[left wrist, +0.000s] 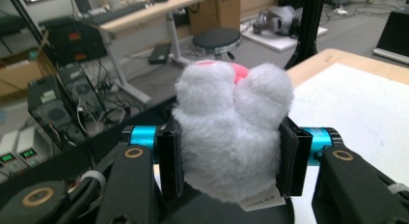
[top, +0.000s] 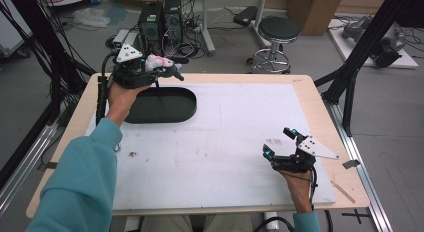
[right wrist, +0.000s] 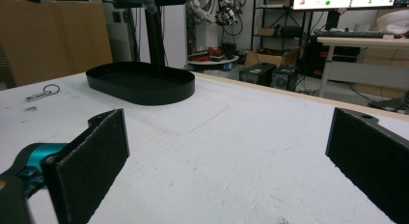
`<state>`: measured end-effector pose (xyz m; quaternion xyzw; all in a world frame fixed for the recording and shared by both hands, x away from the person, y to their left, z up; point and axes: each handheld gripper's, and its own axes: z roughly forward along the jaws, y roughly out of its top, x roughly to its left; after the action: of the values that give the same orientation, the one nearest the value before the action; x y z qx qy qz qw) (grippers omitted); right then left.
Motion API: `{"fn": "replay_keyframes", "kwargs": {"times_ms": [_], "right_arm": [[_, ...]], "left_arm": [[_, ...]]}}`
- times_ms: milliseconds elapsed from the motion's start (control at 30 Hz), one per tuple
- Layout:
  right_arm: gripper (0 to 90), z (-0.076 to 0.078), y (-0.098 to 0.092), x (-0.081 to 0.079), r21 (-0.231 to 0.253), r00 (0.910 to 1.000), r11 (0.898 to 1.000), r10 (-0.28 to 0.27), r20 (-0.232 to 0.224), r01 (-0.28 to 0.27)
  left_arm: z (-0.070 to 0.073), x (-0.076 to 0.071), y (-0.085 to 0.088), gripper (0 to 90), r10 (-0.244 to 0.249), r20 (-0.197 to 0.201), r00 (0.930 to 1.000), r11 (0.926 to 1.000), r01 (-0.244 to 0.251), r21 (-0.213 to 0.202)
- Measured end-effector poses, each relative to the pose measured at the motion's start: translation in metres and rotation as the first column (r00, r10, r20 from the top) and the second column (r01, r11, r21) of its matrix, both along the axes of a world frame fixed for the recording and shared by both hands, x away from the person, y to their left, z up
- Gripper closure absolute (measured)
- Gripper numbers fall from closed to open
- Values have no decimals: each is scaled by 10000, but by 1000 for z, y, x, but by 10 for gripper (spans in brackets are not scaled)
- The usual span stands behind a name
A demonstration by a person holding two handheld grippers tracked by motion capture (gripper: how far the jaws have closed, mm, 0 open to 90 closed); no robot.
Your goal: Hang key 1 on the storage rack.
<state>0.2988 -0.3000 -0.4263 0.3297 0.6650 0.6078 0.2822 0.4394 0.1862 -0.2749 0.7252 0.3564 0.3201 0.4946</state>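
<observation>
White plush toy [left wrist: 231,132] clamped in left gripper [top: 159,68], above far rim of black oval tray [top: 162,105].

Near: right gripper [top: 279,143] low over the white mat [top: 215,152] at the counter's near right, jaws spread wide, nothing between them; bare mat runs ahead of it and leftward to the tray. Middle: small key ring [right wrist: 43,93] on the mat near the tray's left end, by the sleeve [top: 85,177]. Far: tray close to the counter's back-left corner; toy gripped on both flanks, wooden counter edge [top: 240,78] just beyond, floor and stool [top: 277,39] behind.
</observation>
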Motion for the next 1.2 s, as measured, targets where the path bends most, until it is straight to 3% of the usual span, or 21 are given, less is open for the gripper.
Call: {"fn": "replay_keyframes", "kwargs": {"times_ms": [800, 1067, 1200], "right_arm": [[6, -9, 4, 0, -37, 9999, 10000, -14, -115, 13], [6, -12, 4, -1, -59, 9998, 10000, 25, -208, -27], [6, -12, 4, 1, -92, 9999, 10000, 25, -170, -26]], "left_arm": [[-30, -13, 0, 549, -185, -110, 9998, 9998, 184, -79], [-45, -22, 7, 549, -138, -413, 9991, 9996, 129, -231], [-50, -19, 9, 549, -137, -547, 9984, 9996, 123, -261]]}}
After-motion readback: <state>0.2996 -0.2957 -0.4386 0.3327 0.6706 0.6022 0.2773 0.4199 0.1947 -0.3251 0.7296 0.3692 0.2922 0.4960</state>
